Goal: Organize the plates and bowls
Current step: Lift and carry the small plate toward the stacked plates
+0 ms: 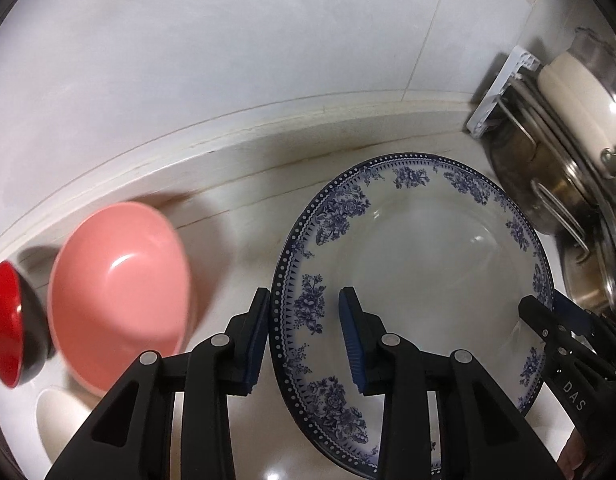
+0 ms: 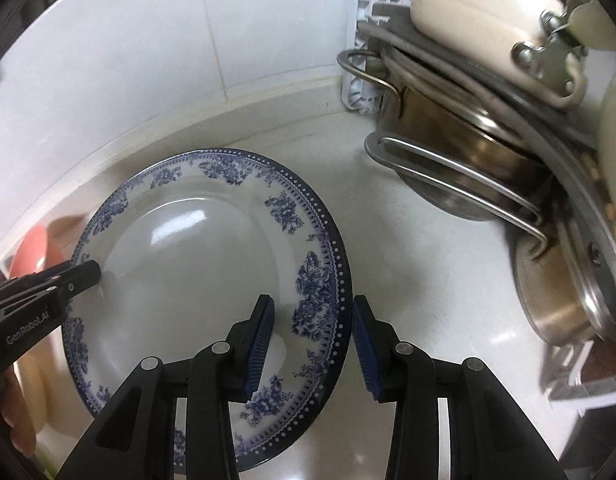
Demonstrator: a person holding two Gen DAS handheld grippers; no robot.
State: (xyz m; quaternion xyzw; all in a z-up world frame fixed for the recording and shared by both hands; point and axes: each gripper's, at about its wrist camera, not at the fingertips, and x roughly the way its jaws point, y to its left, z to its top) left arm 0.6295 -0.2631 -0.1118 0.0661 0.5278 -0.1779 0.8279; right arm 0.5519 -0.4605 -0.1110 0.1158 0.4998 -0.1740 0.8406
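A white plate with a blue flower border (image 1: pixel 427 260) (image 2: pixel 188 272) hangs slightly tilted above the pale counter (image 2: pixel 427 280). My left gripper (image 1: pixel 305 295) is shut on the plate's left rim, one pad outside the edge and one over the border. My right gripper (image 2: pixel 313 301) is shut on the opposite rim in the same way. Each gripper also shows in the other's view, the right gripper (image 1: pixel 543 312) and the left gripper (image 2: pixel 84 274). A pink bowl (image 1: pixel 120 280) and a red-and-black bowl (image 1: pixel 8 320) stand on the counter to the plate's left.
Stacked steel pots with wire handles (image 2: pixel 467 152) (image 1: pixel 547 184), a cream pot (image 2: pixel 467 12) on top and a white plastic rack (image 2: pixel 363 48) crowd the right corner. A tiled wall (image 1: pixel 228 60) runs behind the counter. A pale rounded object (image 1: pixel 60 420) lies at lower left.
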